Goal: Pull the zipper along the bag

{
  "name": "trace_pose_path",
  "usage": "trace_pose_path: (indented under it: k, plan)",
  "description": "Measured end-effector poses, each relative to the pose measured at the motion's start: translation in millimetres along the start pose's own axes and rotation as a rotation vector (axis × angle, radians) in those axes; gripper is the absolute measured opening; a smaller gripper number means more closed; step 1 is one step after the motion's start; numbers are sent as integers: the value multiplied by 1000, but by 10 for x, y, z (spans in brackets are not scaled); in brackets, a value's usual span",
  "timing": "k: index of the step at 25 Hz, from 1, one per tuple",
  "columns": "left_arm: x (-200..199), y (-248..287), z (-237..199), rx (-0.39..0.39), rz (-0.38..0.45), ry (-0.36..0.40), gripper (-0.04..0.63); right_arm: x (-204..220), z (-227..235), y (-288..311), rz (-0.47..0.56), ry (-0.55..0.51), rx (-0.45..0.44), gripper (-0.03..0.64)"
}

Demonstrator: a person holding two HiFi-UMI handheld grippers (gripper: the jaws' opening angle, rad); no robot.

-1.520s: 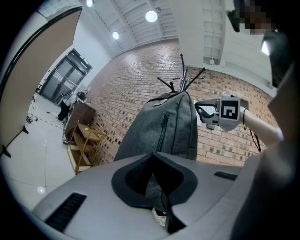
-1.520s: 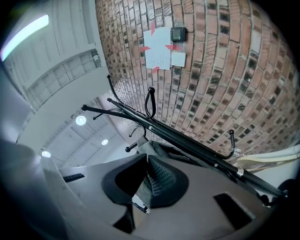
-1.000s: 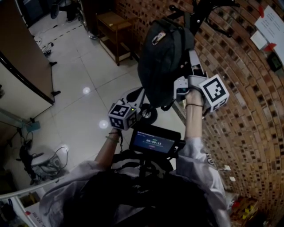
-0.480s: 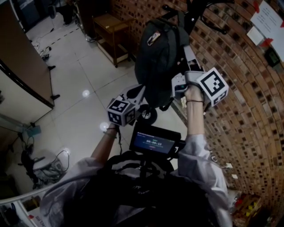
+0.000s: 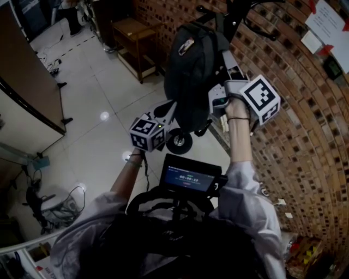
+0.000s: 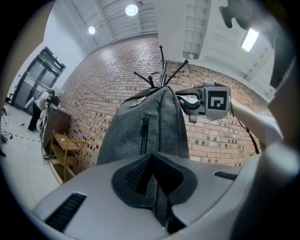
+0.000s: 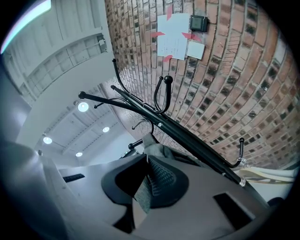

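A dark grey backpack [image 5: 193,65] hangs from a black coat rack [image 5: 240,13] against the brick wall. My left gripper [image 5: 166,114] is below the bag's lower left, shut on a dark strip at the bag's bottom edge. In the left gripper view the jaws [image 6: 154,180] pinch that strip, and the backpack [image 6: 150,126] rises above with a short black zipper [image 6: 144,133] on its front. My right gripper [image 5: 217,102] is at the bag's right side; its jaws [image 7: 146,185] are shut on a fold of grey bag fabric [image 7: 157,152]. Which zipper pull is held stays hidden.
The rack's black arms and hooks [image 7: 187,136] cross just above my right gripper. Papers [image 7: 176,37] are pinned on the brick wall. A wooden shelf [image 5: 136,38] stands on the tiled floor left of the bag, and a black wheel [image 5: 179,141] sits below it. A person [image 6: 40,105] stands far off.
Both grippers and the bag sit slightly higher in the head view than a second ago. Both grips look unchanged.
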State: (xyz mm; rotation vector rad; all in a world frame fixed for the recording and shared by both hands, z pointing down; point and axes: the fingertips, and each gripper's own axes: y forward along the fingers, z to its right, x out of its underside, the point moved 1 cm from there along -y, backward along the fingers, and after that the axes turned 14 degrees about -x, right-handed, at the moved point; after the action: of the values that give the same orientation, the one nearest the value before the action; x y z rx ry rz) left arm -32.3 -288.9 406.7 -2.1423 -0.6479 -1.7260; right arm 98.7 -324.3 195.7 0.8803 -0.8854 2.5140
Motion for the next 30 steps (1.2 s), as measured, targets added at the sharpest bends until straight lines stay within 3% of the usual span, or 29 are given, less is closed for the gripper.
trace_pose_path:
  k: [30]
  plan:
    - [212,6,105,13,-35,-27,8,-226,-15,454,-130,-98,168,9]
